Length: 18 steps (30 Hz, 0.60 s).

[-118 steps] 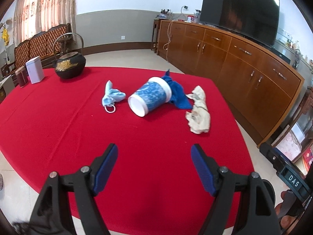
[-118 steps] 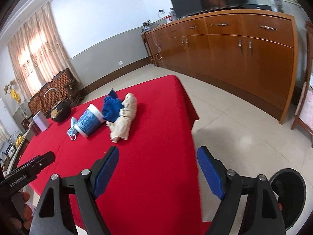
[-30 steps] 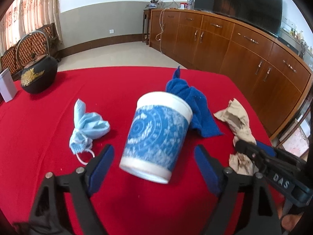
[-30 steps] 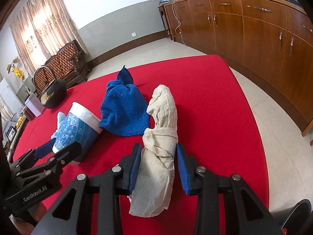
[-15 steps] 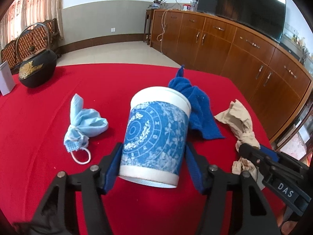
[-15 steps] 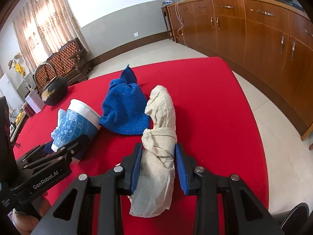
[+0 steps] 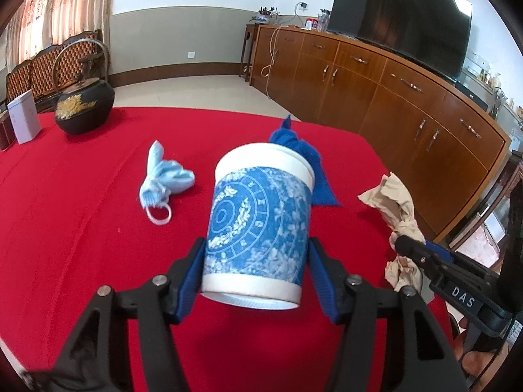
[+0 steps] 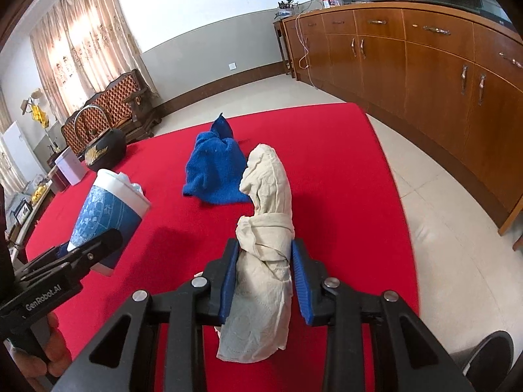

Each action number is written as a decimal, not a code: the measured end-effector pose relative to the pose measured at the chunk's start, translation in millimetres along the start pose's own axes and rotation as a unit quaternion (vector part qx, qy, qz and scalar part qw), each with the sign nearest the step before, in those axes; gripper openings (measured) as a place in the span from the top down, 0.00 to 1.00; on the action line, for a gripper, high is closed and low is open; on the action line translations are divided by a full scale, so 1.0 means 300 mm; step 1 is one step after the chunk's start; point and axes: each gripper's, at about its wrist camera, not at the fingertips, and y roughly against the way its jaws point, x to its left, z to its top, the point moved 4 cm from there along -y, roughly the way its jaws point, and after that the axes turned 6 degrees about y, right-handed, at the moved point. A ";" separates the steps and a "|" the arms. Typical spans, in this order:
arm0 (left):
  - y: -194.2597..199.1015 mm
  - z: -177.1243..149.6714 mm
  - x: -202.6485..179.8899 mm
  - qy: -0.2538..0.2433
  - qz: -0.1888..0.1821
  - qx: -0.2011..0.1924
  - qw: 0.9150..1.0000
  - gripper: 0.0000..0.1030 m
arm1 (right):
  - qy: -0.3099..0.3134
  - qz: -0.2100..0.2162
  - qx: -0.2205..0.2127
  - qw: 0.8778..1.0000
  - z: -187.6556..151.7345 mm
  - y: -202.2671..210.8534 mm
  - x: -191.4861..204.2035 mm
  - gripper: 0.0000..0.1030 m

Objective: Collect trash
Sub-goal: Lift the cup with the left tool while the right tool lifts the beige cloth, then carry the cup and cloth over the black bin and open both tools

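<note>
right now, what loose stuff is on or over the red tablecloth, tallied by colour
blue: 3 - paper cup in the left claw, face mask, blue cloth
beige: 1 - crumpled paper towel in the right claw
black: 1 - iron teapot
white: 1 - white box
total: 6

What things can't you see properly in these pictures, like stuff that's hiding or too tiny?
- Inside the blue-patterned cup: both views show only its outside, so its contents stay hidden.
- Part of the blue cloth: the cup covers it in the left wrist view.
- Lower end of the crumpled paper wad: the right hand-held gripper clamps over it.
- Items on the sideboard top: too small to name.
- Dark round thing: cut off by the right wrist view's edge.
</note>
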 end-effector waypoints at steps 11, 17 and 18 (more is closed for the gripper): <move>0.119 -0.111 -0.054 -0.008 -0.013 0.005 1.000 0.40 | -0.030 -0.001 -0.012 0.999 -0.158 0.207 -0.050 0.67; 0.171 -0.163 -0.109 -0.021 -0.028 0.007 0.999 0.40 | -0.039 -0.008 -0.015 0.999 -0.244 0.316 -0.085 0.67; 0.179 -0.172 -0.120 -0.025 -0.031 0.007 0.999 0.40 | -0.041 -0.009 -0.016 0.999 -0.258 0.337 -0.092 0.67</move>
